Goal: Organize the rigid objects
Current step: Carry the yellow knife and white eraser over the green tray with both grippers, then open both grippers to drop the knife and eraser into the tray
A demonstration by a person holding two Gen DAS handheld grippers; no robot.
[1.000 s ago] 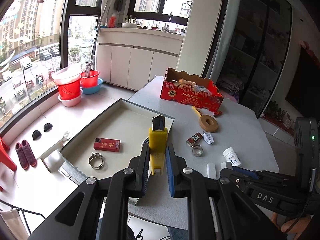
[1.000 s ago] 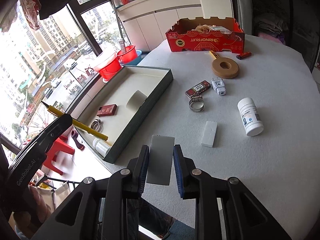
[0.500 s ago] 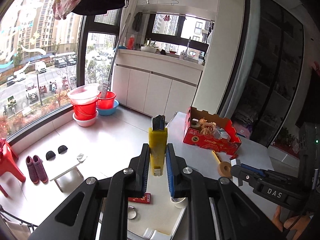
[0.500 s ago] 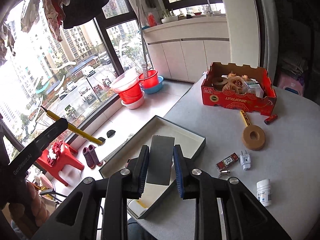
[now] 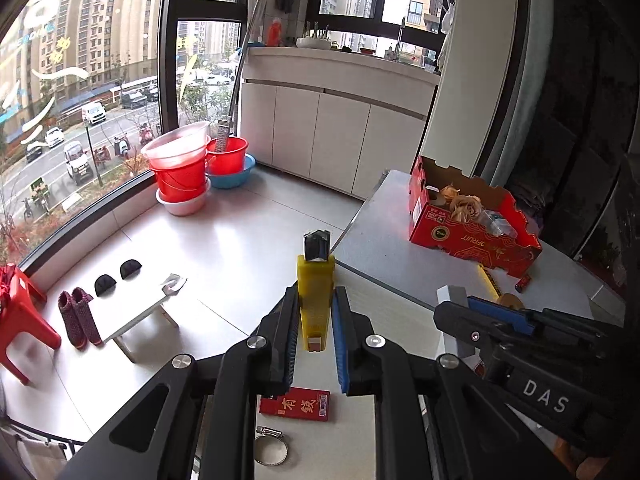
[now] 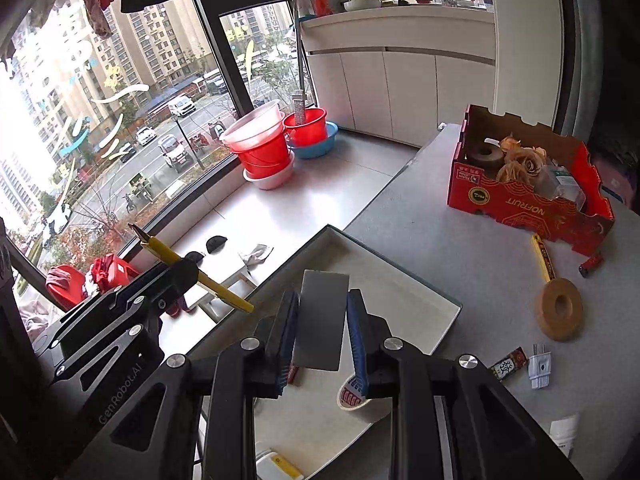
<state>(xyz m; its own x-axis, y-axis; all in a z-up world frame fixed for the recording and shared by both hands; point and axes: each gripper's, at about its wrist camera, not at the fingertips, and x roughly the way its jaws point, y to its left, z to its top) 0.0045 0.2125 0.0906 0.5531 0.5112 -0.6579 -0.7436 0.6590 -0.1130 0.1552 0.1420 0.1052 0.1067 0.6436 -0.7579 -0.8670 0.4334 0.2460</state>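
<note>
The left gripper (image 5: 314, 330) has its jaws pinching a yellow utility knife (image 5: 315, 300), which stands upright between the blue pads with its dark tip pointing away, over the near part of a shallow tray (image 6: 404, 264) on the grey desk (image 6: 460, 240). In the right wrist view the same knife (image 6: 192, 270) shows as a long yellow bar sticking out both sides of that gripper (image 6: 172, 276), held above the floor beside the tray. The right gripper (image 6: 322, 330) has its jaws pinching a flat grey card (image 6: 320, 320), held upright over the tray; in the left wrist view this gripper (image 5: 472, 304) reaches in from the right with the pale edge of the card (image 5: 450, 293) at its tip. In the tray lie a small red box (image 5: 295, 404), a metal hose clamp (image 5: 271, 446) just nearer than it, and a roll of tape (image 6: 354, 396) near the right wall. On the desk beyond the tray stand a red cardboard box (image 6: 528, 204) filled with dried flowers, a yellow marker (image 6: 542, 258), a brown tape ring (image 6: 560, 308) touching the marker's end, a small red lighter (image 6: 592, 265), a white plug (image 6: 540, 366) and a small dark packet (image 6: 509, 364) just beside it.
</note>
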